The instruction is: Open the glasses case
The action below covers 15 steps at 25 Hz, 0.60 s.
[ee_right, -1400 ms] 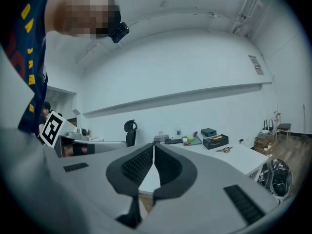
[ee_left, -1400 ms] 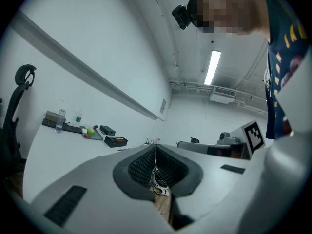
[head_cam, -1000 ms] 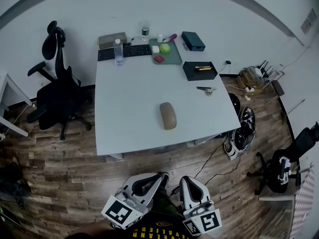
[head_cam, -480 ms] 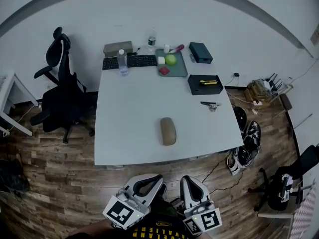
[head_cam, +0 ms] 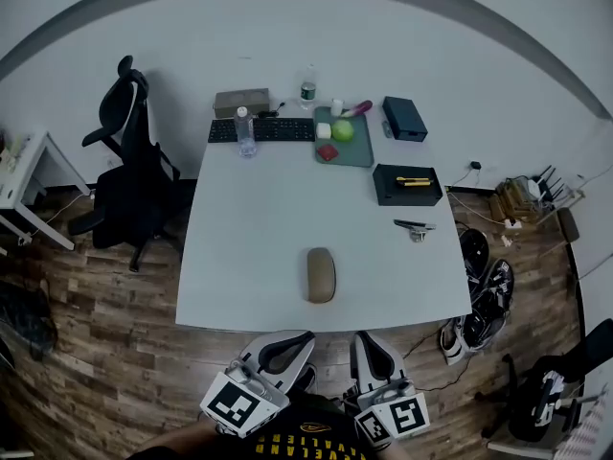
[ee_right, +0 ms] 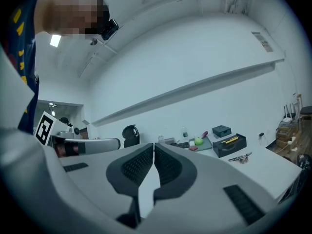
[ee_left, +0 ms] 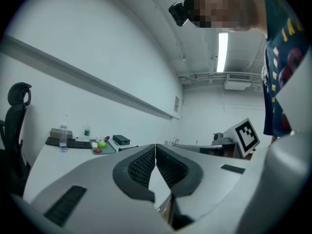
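The brown glasses case (head_cam: 321,275) lay closed near the middle of the desk's (head_cam: 249,238) front edge. The left gripper (head_cam: 285,339) and right gripper (head_cam: 368,341) hung just off that edge, jaws clenched on nothing.

Looks like an office. Holds a white counter (head_cam: 259,228) in the middle, with a keyboard (head_cam: 261,129) and a bottle (head_cam: 246,132) at its far edge and a black pen tray (head_cam: 407,183) to the right. Has a black swivel chair (head_cam: 129,180) beside the counter's left side and another chair (head_cam: 541,396) at the lower right, on a wood-plank floor (head_cam: 105,343). Shows bare white walls (head_cam: 287,27), a strip light (ee_left: 223,45) and open ducts (ee_left: 214,75) overhead, with cables (head_cam: 412,329) and shoes (head_cam: 484,300) on the floor right of the counter.
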Motion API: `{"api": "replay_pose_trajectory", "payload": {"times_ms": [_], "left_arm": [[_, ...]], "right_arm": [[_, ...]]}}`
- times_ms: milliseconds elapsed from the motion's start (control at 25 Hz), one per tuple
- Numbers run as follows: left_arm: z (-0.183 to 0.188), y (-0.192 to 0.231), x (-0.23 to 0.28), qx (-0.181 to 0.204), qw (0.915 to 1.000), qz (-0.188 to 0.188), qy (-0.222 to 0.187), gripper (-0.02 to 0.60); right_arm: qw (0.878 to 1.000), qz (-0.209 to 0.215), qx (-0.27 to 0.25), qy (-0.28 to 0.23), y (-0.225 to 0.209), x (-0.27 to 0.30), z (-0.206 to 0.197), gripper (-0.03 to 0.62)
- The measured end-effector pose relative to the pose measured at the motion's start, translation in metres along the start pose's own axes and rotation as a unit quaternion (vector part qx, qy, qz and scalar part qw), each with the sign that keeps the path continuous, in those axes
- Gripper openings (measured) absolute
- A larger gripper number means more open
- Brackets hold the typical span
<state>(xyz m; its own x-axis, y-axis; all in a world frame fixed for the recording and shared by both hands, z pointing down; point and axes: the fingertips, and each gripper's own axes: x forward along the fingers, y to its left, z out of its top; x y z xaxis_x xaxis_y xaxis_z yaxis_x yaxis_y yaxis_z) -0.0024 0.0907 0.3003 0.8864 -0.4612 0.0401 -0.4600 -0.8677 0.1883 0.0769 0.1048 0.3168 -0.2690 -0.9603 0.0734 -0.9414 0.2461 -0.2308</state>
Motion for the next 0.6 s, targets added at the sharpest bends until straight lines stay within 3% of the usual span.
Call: {"api": "replay_pose_trajectory", "payload": {"times_ms": [600], "left_arm": [[-0.019,0.016,0.028,-0.006,0.9969,0.075,0.025,0.015]], "right_arm": [[0.998,0.037,0.015,0.053,-0.051,0.026,-0.02,0.018]]}}
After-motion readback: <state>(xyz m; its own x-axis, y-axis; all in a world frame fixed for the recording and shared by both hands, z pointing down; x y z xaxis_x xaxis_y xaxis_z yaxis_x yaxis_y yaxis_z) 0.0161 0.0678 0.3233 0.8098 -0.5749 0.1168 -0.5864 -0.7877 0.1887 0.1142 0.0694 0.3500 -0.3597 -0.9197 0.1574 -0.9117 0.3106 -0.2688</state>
